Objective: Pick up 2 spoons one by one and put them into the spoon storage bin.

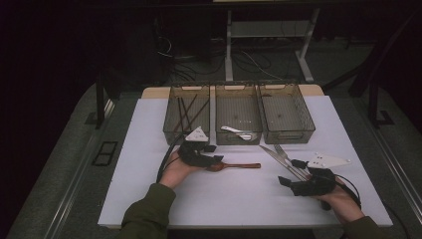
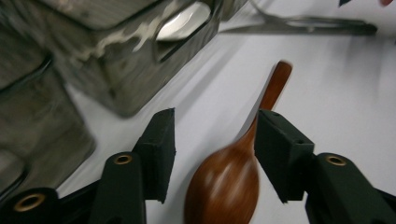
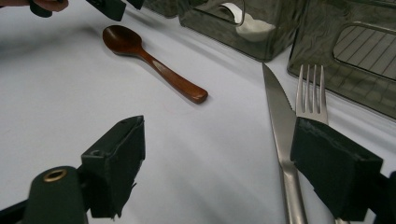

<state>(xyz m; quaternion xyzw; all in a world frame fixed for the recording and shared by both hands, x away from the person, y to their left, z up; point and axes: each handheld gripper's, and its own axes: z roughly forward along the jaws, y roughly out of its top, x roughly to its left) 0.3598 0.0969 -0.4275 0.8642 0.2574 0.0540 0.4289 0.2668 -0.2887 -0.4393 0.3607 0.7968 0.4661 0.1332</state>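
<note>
the wooden spoon (image 2: 233, 172) lies flat on the white counter (image 1: 149, 174), its bowl between the parted jaws of the left gripper (image 2: 215, 154) and its handle running away past the far jaw. the jaws stand about half wide and press on nothing — the spoon is loose between them, close against one pad.

it looks light, rigid and lacquer-smooth, so i would judge it slippery at the rounded bowl, where flat pads would tend to squeeze it out sideways. the neck or the straight handle seems the safer place to take hold, across its narrow width, low against the counter.

the right gripper (image 3: 219, 158) rests over the steel knife (image 3: 280, 121) and fork (image 3: 310, 93), jaws spread wide. both pieces run up from between the jaws, close to one pad, not pinched — thin, hard and probably slick to lift from a flat surface.

ahead of both grippers sit three mesh bins (image 1: 238, 137), one holding a pale spoon (image 1: 238, 131) and another dark chopsticks (image 1: 186, 113).
</note>
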